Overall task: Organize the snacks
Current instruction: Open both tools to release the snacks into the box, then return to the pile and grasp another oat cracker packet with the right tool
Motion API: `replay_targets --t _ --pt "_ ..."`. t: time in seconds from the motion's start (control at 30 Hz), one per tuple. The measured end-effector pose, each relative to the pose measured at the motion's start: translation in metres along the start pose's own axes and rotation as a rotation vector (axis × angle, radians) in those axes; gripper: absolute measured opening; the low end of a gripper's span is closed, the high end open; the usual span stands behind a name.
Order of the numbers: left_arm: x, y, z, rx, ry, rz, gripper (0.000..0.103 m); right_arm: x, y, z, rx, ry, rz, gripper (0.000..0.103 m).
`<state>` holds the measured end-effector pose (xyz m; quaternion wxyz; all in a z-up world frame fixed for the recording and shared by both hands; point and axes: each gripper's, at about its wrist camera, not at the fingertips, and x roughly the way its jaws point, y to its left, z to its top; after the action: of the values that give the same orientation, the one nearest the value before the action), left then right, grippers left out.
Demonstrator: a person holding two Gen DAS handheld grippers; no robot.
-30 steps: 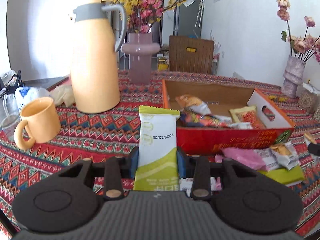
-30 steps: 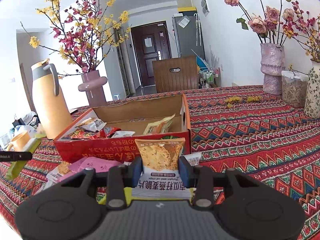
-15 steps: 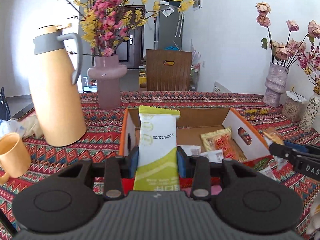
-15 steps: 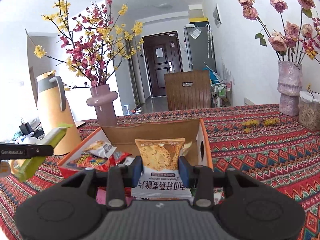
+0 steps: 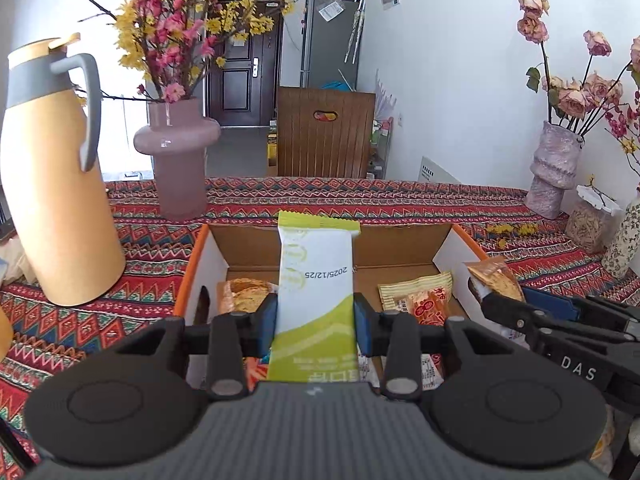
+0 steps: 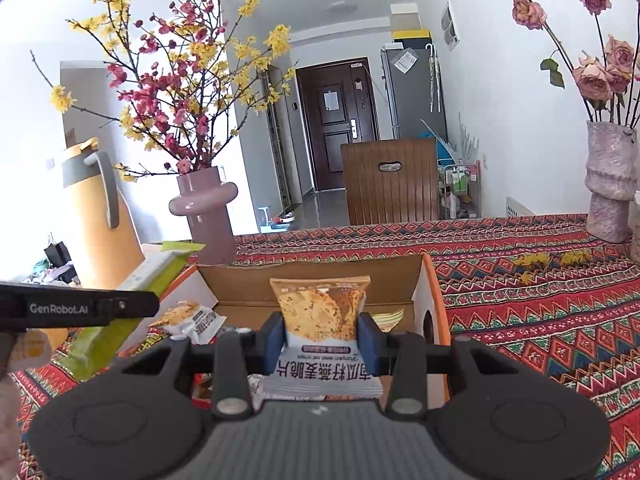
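Two glossy flat packets: left fingers (image 5: 316, 316) pinch the green-white bar (image 5: 314, 292), right fingers (image 6: 322, 338) the oat crisp pack (image 6: 320, 312).

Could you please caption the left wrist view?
Left gripper holds a green-and-white snack bar above the open cardboard box.

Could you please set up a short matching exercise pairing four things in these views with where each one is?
Things:
1. green and white packet
2. oat crisp packet
3. red and yellow packet
4. orange jug

Places:
A. lying inside the cardboard box
B. clamped in the right gripper
C. standing on the tablecloth, left of the box
D. clamped in the left gripper

Pairs: 1-D, 2-B, 3-A, 4-C
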<state>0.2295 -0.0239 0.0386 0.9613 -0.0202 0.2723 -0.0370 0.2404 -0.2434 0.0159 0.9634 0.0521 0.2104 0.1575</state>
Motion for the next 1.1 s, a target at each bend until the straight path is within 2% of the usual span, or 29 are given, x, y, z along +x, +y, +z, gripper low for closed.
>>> replay_targets --t 0.3,0.5,0.6,0.63,0.67,0.7,0.73,0.77,0.8,0.83,0.87,0.9,1.1 --pt "0.036 0.001 -0.004 -0.023 0.037 0.007 0.039 0.027 -0.008 -0.007 0.003 0.021 -0.012 0.039" --pt "0.046 0.005 -0.006 -0.038 0.057 -0.002 0.039 0.032 -0.009 -0.011 0.002 0.029 -0.006 0.040" --pt "0.043 0.007 -0.005 -0.048 0.049 -0.002 0.041 0.032 -0.010 -0.010 0.005 0.029 -0.008 0.040" --pt "0.040 0.007 -0.004 -0.052 0.041 0.001 0.046 0.031 -0.010 -0.010 0.007 0.026 -0.007 0.042" --pt "0.037 0.008 -0.004 -0.057 0.031 0.004 0.057 0.030 -0.010 -0.010 0.009 0.022 -0.007 0.051" --pt "0.033 0.008 -0.003 -0.061 0.018 0.011 0.066 0.028 -0.011 -0.009 0.010 0.016 -0.011 0.065" --pt "0.030 0.009 -0.003 -0.064 0.003 0.023 0.083 0.026 -0.011 -0.009 0.010 0.008 -0.017 0.072" --pt "0.026 0.009 -0.002 -0.065 -0.015 0.039 0.093 0.024 -0.011 -0.008 0.013 0.000 -0.022 0.084" --pt "0.023 0.009 -0.002 -0.065 -0.027 0.051 0.096 0.021 -0.012 -0.008 0.017 -0.007 -0.024 0.091" --pt "0.021 0.009 -0.001 -0.068 -0.034 0.056 0.103 0.020 -0.013 -0.007 0.022 -0.011 -0.025 0.095" --pt "0.019 0.010 -0.001 -0.072 -0.038 0.057 0.103 0.018 -0.014 -0.005 0.027 -0.014 -0.024 0.101" --pt "0.018 0.011 -0.001 -0.075 -0.037 0.059 0.103 0.016 -0.015 -0.005 0.032 -0.018 -0.023 0.103" --pt "0.010 0.013 -0.002 -0.081 -0.037 0.067 0.103 0.007 -0.015 -0.003 0.038 -0.025 -0.031 0.103"
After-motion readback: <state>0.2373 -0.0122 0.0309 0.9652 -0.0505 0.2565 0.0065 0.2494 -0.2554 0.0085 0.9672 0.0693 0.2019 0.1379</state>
